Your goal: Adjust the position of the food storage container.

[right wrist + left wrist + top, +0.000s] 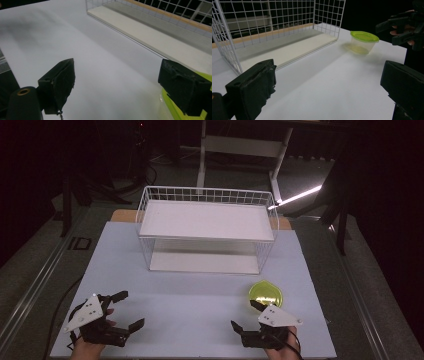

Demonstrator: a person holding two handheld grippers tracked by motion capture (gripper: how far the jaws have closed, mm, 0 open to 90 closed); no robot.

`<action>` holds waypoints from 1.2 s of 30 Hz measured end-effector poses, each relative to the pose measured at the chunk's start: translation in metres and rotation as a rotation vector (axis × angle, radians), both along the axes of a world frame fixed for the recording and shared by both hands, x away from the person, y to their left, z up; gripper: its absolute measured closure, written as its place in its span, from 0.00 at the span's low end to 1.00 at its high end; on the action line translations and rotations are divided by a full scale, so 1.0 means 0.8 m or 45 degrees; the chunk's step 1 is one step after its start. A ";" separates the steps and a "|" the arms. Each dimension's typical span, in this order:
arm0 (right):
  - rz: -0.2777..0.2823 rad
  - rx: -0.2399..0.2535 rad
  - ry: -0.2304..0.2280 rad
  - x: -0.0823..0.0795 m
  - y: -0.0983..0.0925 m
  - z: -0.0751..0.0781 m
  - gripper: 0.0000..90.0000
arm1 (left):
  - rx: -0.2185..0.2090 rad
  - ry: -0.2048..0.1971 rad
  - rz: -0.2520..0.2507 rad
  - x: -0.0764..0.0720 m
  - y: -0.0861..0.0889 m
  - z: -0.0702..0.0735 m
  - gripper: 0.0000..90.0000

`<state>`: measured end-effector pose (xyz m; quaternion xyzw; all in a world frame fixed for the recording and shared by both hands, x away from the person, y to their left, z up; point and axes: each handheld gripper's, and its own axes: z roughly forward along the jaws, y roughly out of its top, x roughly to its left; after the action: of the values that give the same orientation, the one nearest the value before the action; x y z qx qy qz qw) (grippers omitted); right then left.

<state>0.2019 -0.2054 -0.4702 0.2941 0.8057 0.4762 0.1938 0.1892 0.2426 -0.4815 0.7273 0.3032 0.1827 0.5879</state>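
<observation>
A clear tub with a lime-green lid (266, 294) stands on the white table (190, 305), front right. My right gripper (244, 314) sits just in front and left of it, open and holding nothing. In the right gripper view the lid's edge (172, 106) peeks out behind the right jaw, with bare table between my jaws (117, 75). My left gripper (131, 309) rests open at the front left corner. From the left gripper view, its jaws (329, 72) stand wide apart and the tub (364, 41) lies far ahead to the right, near the other gripper (402, 27).
A white wire rack (207, 227) with an upper and a lower shelf stands at the back middle of the table; its lower board (287, 50) (162, 37) faces the grippers. Dark floor and table legs surround the table's edges.
</observation>
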 end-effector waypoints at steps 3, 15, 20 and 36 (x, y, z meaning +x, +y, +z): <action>0.032 0.020 -0.023 -0.006 0.005 0.009 0.16 | -0.010 0.007 0.000 0.001 0.000 -0.001 0.01; 0.119 0.106 -0.101 -0.015 0.012 0.039 0.15 | 0.005 0.001 -0.008 0.000 -0.004 -0.002 0.01; 0.098 0.134 -0.140 -0.009 0.008 0.061 0.15 | 0.002 0.004 -0.009 0.001 -0.004 -0.002 0.01; -0.205 0.122 -0.100 0.044 -0.052 0.068 0.29 | 0.001 0.008 -0.024 0.002 -0.006 -0.002 0.01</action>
<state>0.2368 -0.2473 -0.4160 0.3480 0.7477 0.5081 0.2485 0.1911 0.2380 -0.4833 0.7309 0.2982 0.1748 0.5885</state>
